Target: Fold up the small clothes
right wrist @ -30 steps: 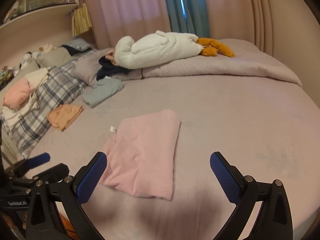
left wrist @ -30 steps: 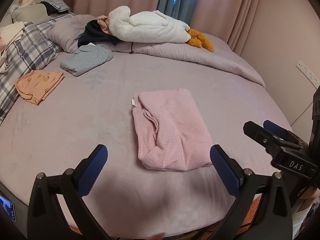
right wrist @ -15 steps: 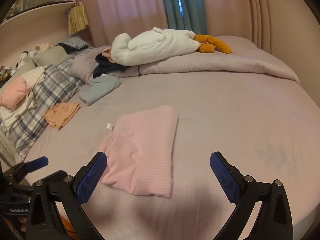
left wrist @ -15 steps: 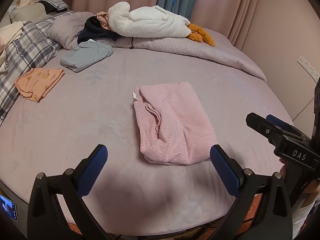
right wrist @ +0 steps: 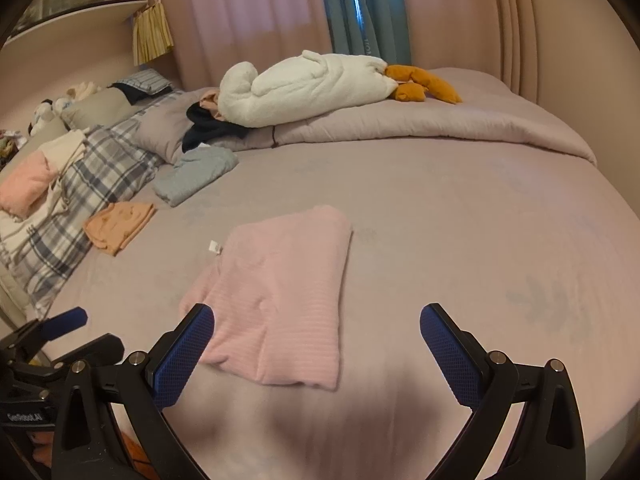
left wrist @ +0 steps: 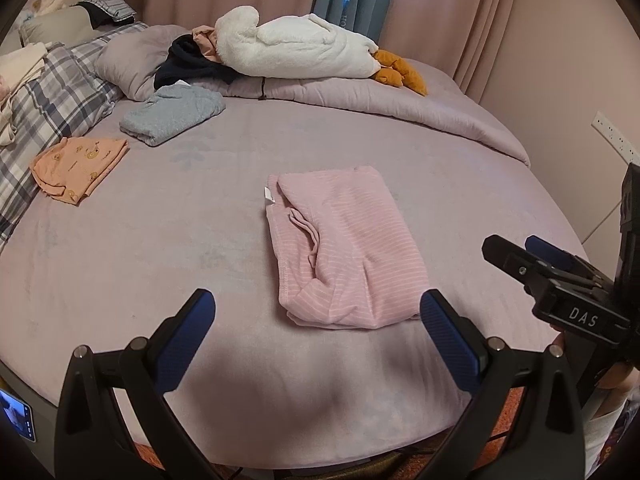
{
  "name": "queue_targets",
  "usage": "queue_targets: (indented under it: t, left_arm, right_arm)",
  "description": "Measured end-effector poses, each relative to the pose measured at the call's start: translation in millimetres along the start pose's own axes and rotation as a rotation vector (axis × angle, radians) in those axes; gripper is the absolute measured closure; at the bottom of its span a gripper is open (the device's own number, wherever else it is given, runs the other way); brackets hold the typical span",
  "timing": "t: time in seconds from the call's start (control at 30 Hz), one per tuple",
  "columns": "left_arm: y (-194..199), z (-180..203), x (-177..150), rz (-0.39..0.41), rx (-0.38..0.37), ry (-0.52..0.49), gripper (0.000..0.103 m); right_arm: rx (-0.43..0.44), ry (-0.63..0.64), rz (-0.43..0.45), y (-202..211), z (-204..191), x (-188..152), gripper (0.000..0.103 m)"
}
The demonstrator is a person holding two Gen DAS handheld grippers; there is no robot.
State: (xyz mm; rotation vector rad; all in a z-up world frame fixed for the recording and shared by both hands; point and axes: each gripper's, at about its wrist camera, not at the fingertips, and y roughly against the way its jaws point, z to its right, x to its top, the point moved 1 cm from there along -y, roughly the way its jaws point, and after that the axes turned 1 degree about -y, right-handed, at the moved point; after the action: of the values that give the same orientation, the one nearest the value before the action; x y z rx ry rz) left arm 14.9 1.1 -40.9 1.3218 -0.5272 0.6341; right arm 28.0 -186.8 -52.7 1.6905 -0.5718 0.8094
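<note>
Pink garment (left wrist: 346,248) lies folded mid-bed (left wrist: 160,264), no fingers touching it; tag at its left edge. Left wrist view: left gripper (left wrist: 318,334) fingers spread wide, empty, just short of its near edge. Right wrist view: right gripper (right wrist: 316,346) likewise wide open, garment (right wrist: 280,292) near-left. Fold looks finished; next move likely setting it beside the orange (right wrist: 120,226) and grey (right wrist: 196,174) folded pieces far left.

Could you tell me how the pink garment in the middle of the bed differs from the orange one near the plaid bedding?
The pink garment is finely striped; the orange garment carries small bear-like prints. The pink one looks larger and lies close before both open claws, left claw and right claw, while the orange one lies far off beside the plaid bedding. A white tag pokes out of the pink one only. Both lie folded flat on the bed.
</note>
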Motion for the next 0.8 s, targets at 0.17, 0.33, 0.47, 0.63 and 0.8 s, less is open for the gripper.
queue_targets:
  t: [0.17, 0.33, 0.47, 0.63, 0.8]
  left_arm:
    - [-1.1, -0.7, -0.6, -0.007, 0.006, 0.005, 0.001]
    - [-1.8, 0.6, -1.7, -0.013, 0.006, 0.003, 0.001]
    - [-1.4, 1.3, -2.3, -0.014, 0.006, 0.004, 0.001]
    - [-3.0, 0.3, -3.2, -0.020, 0.001, 0.004, 0.001]
    - [-2.5, -1.1, -4.6, -0.024, -0.011, 0.022, 0.001]
  right_arm:
    - [0.002, -0.001, -0.004, -0.3, -0.6, -1.1, 0.001]
    - [0.000, -0.001, -0.011, -1.3, -2.1, -2.5, 0.001]
    - [0.002, -0.002, -0.016, -2.4, -1.7, -2.3, 0.001]
    - [0.002, -0.002, -0.017, -2.4, -1.7, -2.3, 0.001]
    - [0.000, -0.001, -0.020, -2.9, -2.6, -2.7, 0.001]
